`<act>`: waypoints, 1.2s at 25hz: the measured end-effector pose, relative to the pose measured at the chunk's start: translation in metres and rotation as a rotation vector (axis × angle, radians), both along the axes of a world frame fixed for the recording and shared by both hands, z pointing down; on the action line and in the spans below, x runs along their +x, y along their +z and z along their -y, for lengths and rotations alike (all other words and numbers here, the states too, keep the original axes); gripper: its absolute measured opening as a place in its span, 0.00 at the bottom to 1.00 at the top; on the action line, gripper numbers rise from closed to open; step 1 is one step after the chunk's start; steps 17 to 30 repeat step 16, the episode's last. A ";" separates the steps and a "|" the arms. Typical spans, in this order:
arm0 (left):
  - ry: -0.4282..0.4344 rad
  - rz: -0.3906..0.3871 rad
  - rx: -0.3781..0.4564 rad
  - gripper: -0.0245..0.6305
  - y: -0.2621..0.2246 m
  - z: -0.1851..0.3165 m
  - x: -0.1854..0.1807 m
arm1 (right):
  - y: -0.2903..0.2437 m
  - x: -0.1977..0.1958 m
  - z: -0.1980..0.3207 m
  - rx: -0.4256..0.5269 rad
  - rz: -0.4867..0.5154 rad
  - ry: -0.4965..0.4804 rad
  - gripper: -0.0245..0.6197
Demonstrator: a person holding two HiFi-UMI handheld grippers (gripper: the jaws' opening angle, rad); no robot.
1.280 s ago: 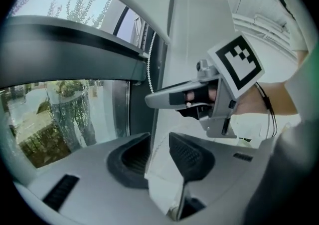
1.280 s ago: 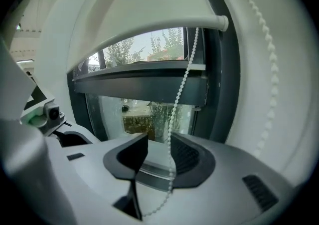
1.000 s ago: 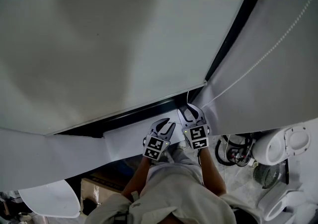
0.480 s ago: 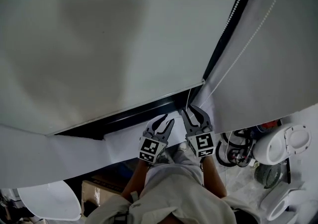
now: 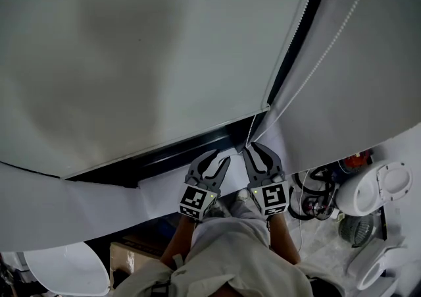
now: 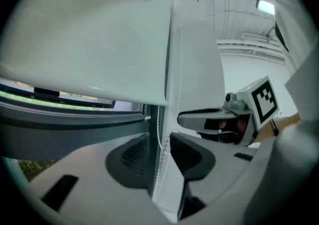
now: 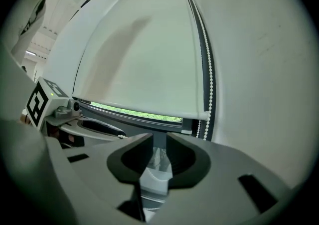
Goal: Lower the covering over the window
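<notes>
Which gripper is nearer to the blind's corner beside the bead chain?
Right. The right gripper is just below the corner; the left gripper is further left.

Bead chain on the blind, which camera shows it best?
Head view: the bead chain runs long beside the blind. Right gripper view shows a shorter stretch, left gripper view only a few beads.

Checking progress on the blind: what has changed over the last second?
Both grippers have risen along the bead chain. The left gripper has just been opening, the chain loose between its jaws. The right gripper has just been closing with the chain between its jaws, a gap still showing. The blind hangs about where it was.
</notes>
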State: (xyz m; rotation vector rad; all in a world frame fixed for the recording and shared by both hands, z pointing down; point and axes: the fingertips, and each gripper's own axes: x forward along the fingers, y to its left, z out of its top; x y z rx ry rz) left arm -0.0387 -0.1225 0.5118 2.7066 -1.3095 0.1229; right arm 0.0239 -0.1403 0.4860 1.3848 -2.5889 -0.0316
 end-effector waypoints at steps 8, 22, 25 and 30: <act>0.008 0.001 -0.005 0.23 -0.001 -0.002 -0.004 | -0.003 -0.002 -0.004 0.012 -0.004 0.012 0.15; 0.010 0.000 0.004 0.23 -0.002 -0.007 -0.010 | -0.013 -0.004 -0.010 0.031 -0.007 0.027 0.15; 0.010 0.000 0.004 0.23 -0.002 -0.007 -0.010 | -0.013 -0.004 -0.010 0.031 -0.007 0.027 0.15; 0.010 0.000 0.004 0.23 -0.002 -0.007 -0.010 | -0.013 -0.004 -0.010 0.031 -0.007 0.027 0.15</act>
